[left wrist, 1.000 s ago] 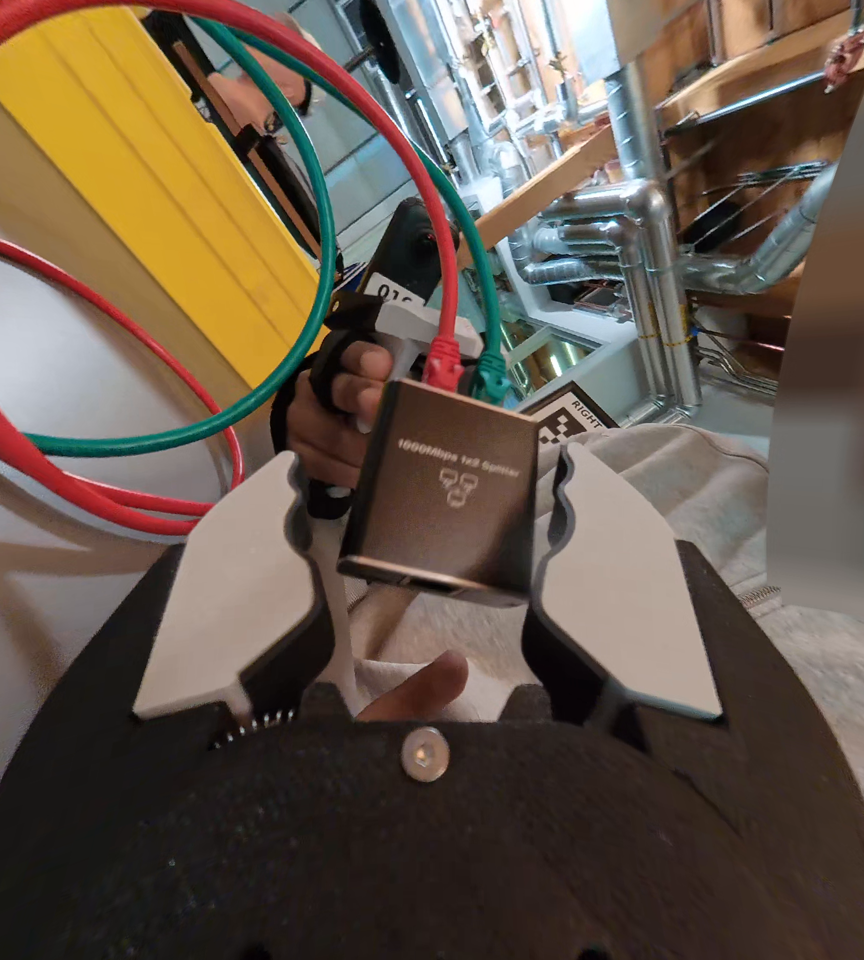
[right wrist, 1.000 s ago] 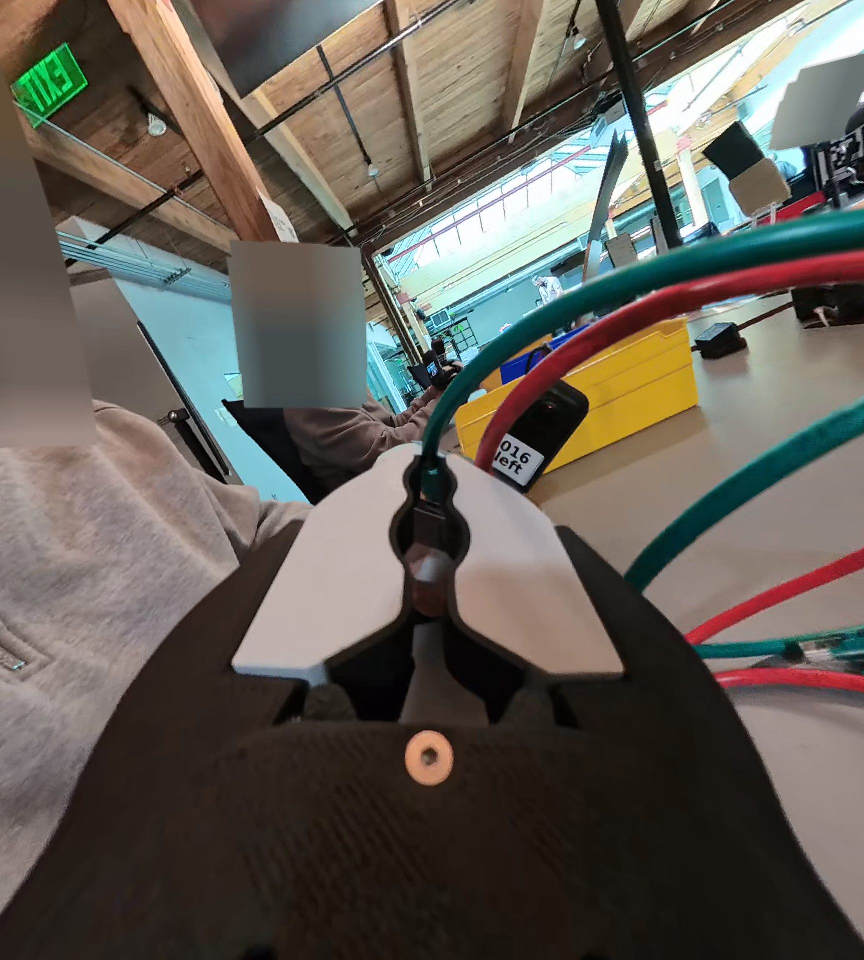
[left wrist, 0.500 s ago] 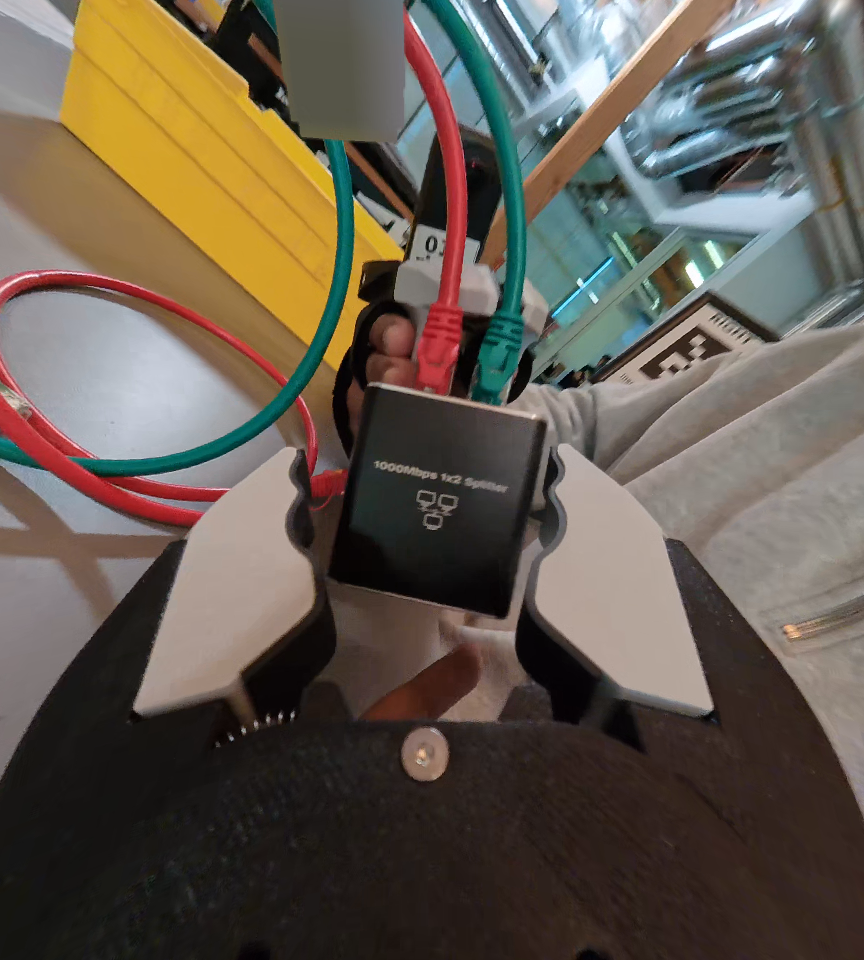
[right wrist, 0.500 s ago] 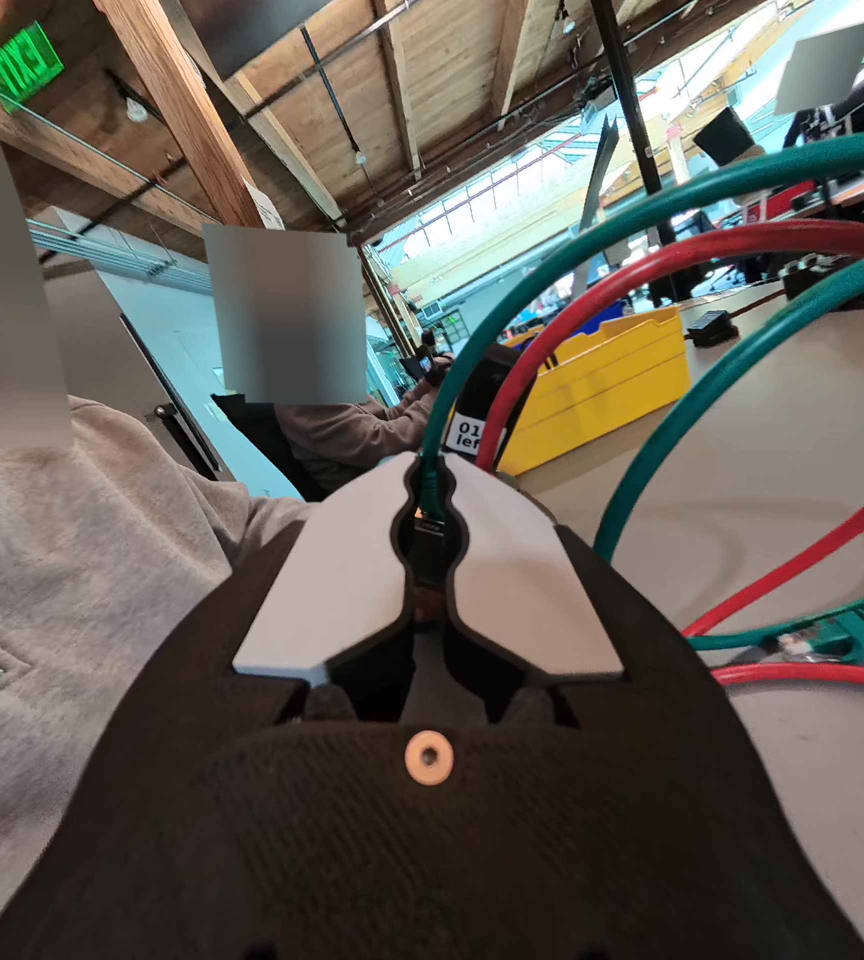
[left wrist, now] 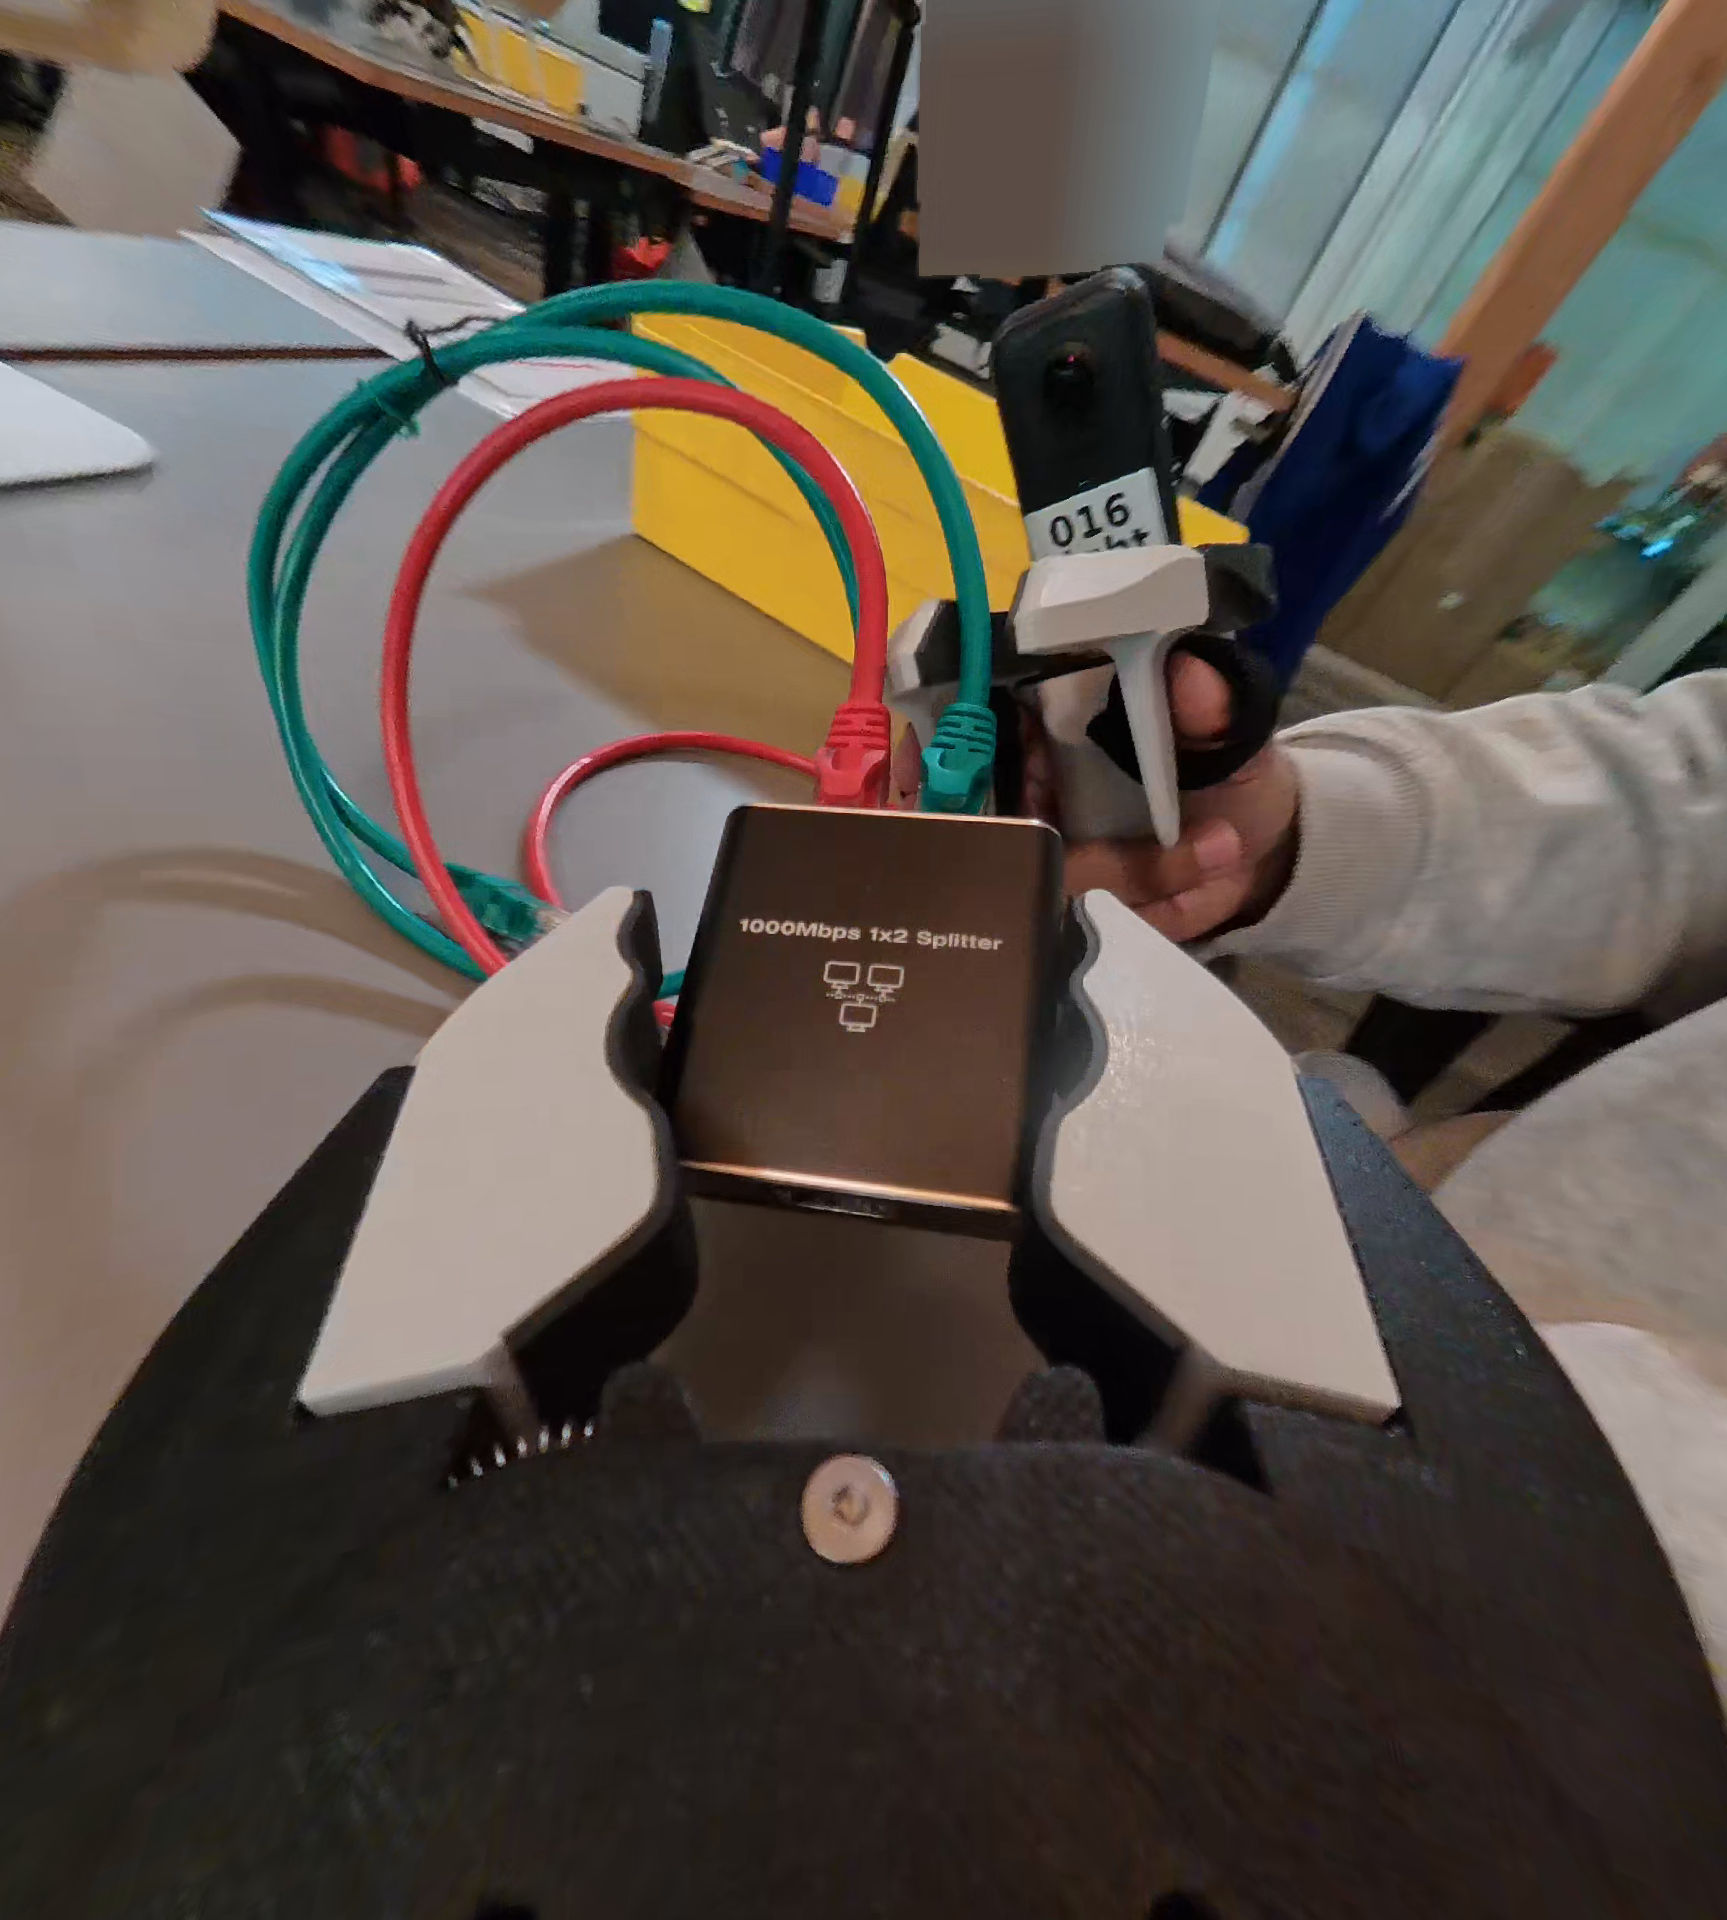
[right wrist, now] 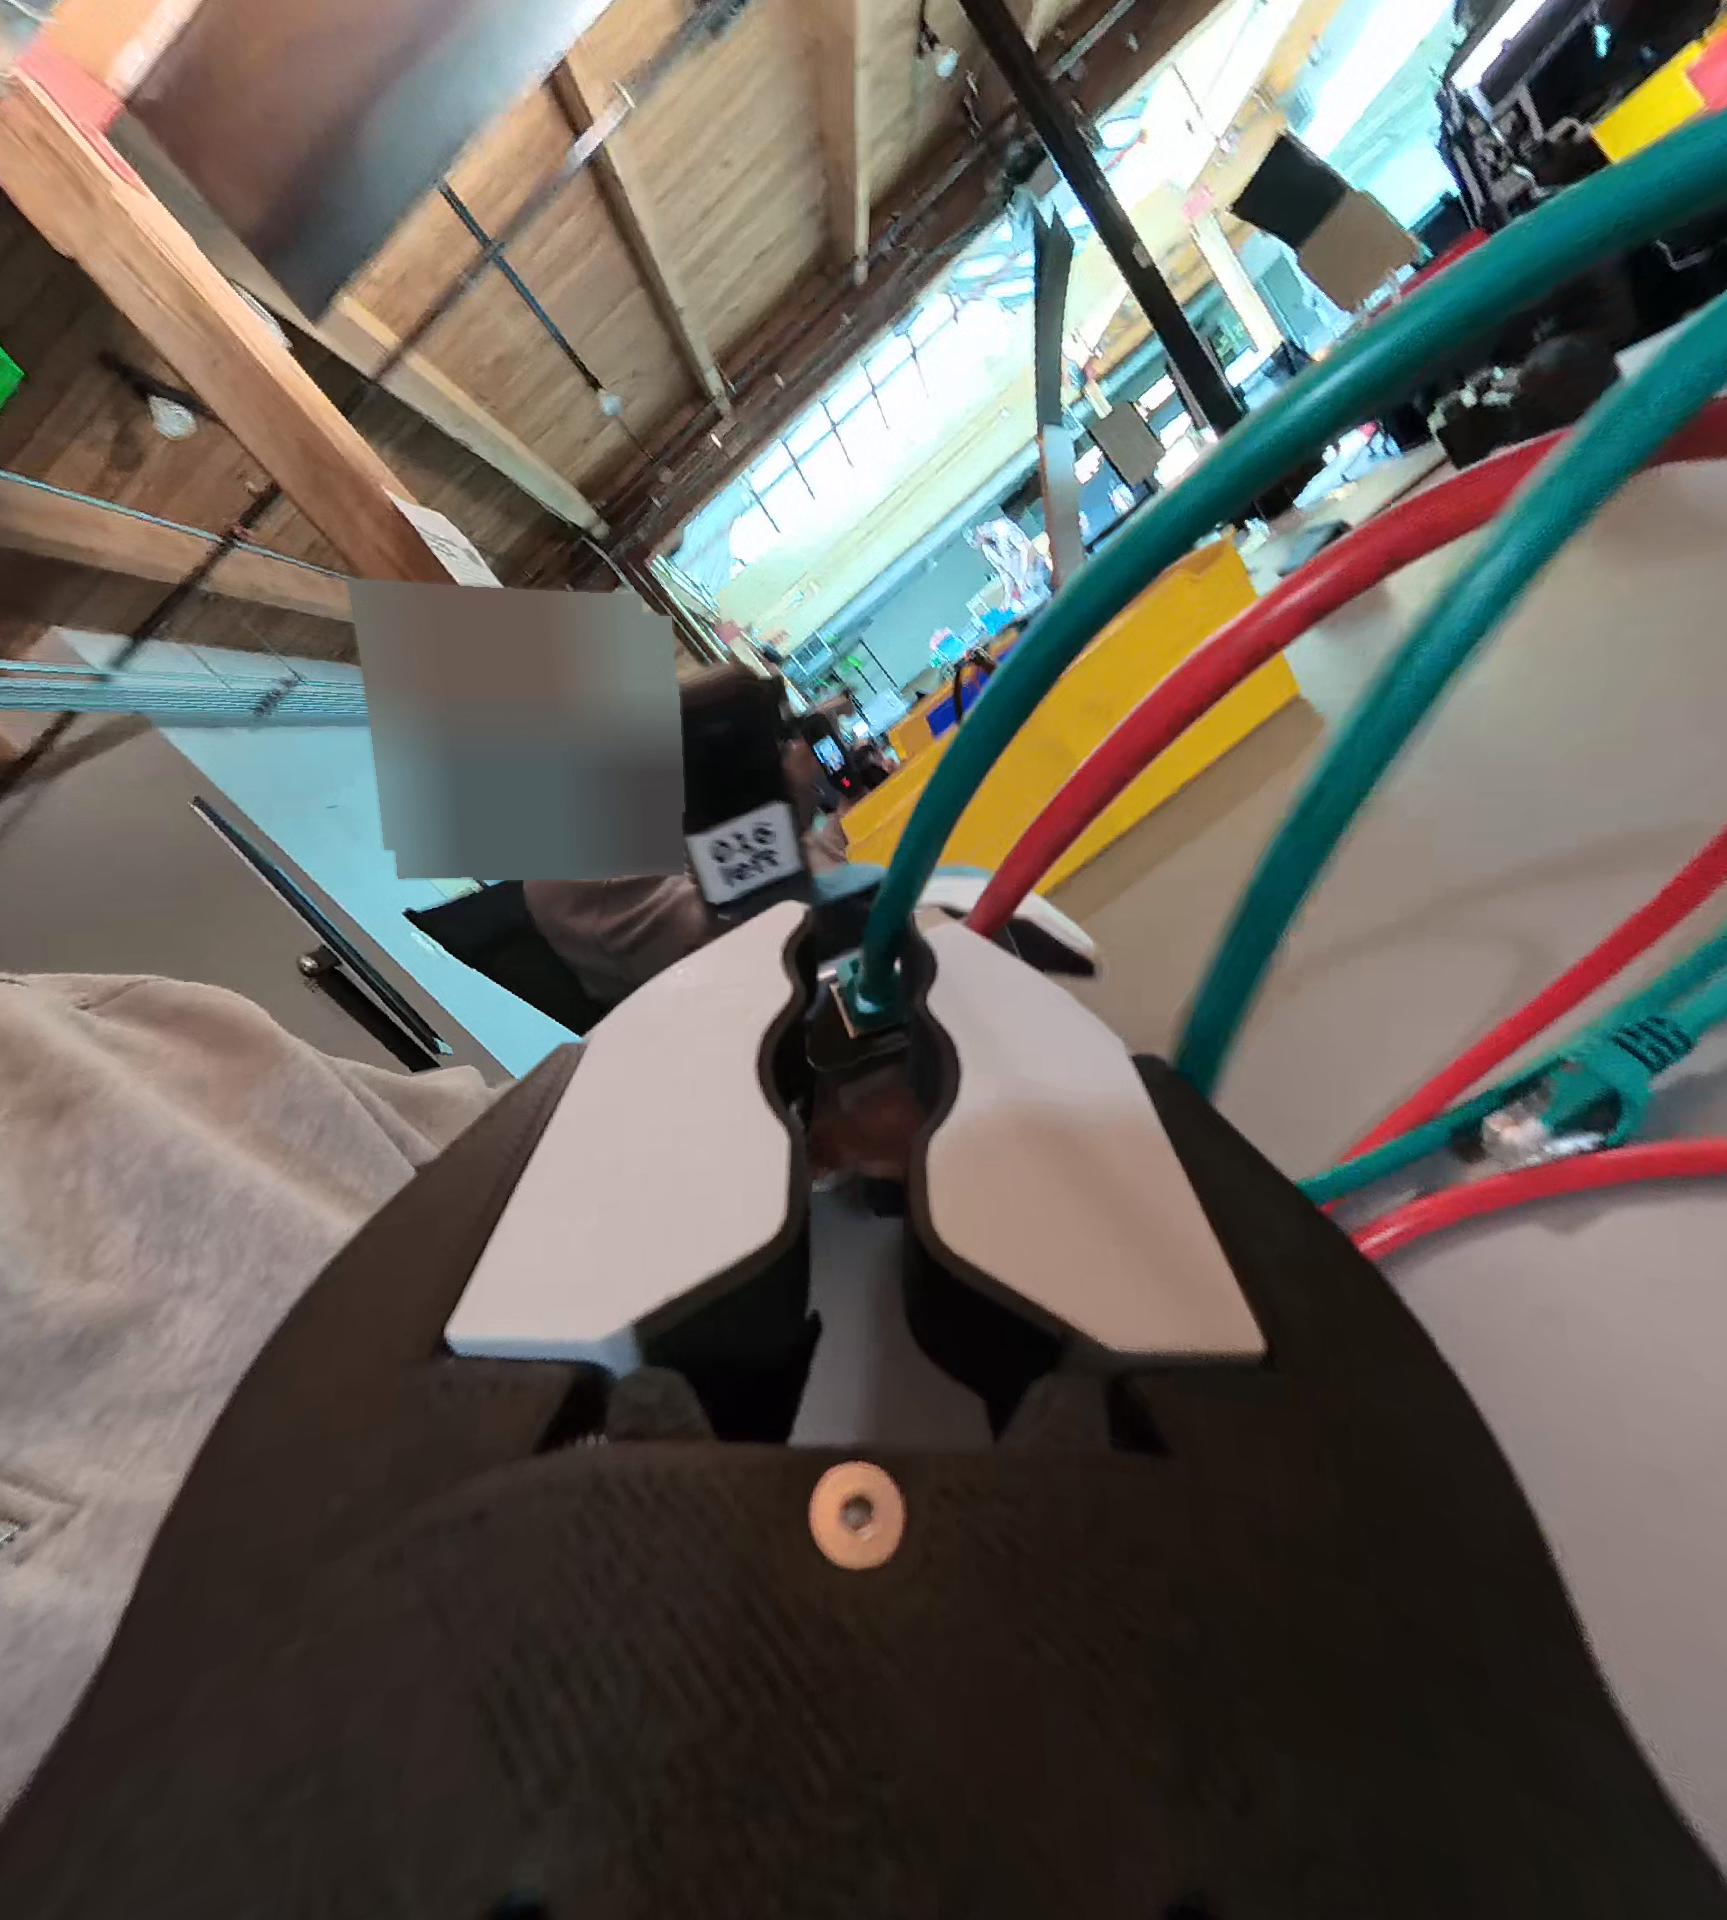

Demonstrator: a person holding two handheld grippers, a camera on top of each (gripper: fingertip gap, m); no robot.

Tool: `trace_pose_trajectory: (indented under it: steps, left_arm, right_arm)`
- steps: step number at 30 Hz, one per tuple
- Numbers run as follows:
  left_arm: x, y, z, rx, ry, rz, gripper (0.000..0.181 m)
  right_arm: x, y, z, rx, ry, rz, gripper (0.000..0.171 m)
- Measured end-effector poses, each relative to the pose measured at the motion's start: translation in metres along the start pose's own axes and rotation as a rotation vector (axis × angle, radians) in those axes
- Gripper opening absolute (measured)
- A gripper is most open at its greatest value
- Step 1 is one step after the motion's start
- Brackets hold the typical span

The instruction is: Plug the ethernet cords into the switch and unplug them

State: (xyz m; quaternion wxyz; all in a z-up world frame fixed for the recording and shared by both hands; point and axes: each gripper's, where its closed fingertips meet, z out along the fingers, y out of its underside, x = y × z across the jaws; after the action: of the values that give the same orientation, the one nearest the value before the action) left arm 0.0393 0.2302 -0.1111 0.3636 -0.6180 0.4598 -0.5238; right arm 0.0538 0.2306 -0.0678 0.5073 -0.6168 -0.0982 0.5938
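My left gripper [left wrist: 859,914] is shut on the black switch [left wrist: 869,1039], with both pads against its sides. A red plug [left wrist: 851,753] and a green plug [left wrist: 958,753] sit in the switch's far ports. My right gripper [left wrist: 973,644] is just beyond the switch, its fingers either side of the green cord. In the right wrist view my right gripper [right wrist: 864,935] is slightly open. The green cord [right wrist: 942,790] runs loosely through the notch between its fingertips. The red cord [right wrist: 1202,665] passes beside it.
The red and green cords loop over the grey table [left wrist: 111,727]. A loose green plug [right wrist: 1607,1081] lies on it. A yellow bin [left wrist: 734,499] stands behind the loops. A person's grey sleeve [left wrist: 1513,831] is on the right.
My left fingers closed in from a loose stance onto the switch. My right fingers, shut on the green cord before, have parted a little around it. Both views swung down towards the table.
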Motion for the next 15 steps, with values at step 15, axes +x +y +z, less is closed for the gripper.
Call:
trace_pose_trajectory:
  steps: [15]
  left_arm:
    - [-0.006,0.000,-0.003,-0.045,-0.236,0.493,0.066]
  right_arm:
    - [0.014,0.027,0.002,-0.180,0.046,0.126,0.016]
